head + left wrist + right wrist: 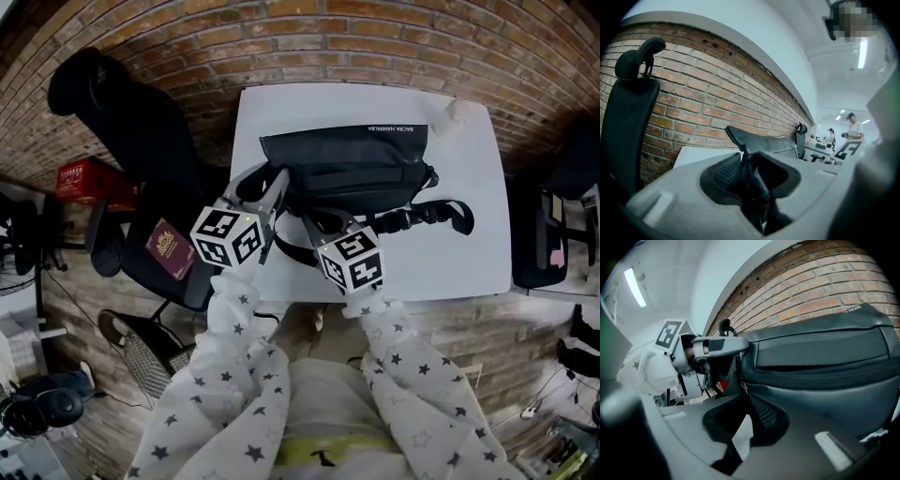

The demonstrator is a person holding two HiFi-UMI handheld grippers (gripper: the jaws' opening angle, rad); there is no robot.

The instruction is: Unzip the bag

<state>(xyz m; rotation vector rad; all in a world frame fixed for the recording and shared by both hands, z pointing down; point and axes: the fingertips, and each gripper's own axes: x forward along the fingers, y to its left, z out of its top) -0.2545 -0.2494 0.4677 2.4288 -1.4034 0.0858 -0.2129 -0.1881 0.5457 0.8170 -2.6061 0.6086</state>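
Two forearms in star-print sleeves (pixel 234 347) reach forward over the near edge of a white table (pixel 469 244), bringing the left gripper (pixel 272 192) and right gripper (pixel 314 223) side by side to the near left end of the black bag (pixel 347 164), which lies just beyond the fingertips and stretches away to their right. The left gripper's fingers pinch a fold of the bag's end fabric between their pads. The right gripper's fingers are pressed almost together, tips at the zipper pull (pixel 740 386); whether they grip it cannot be told.
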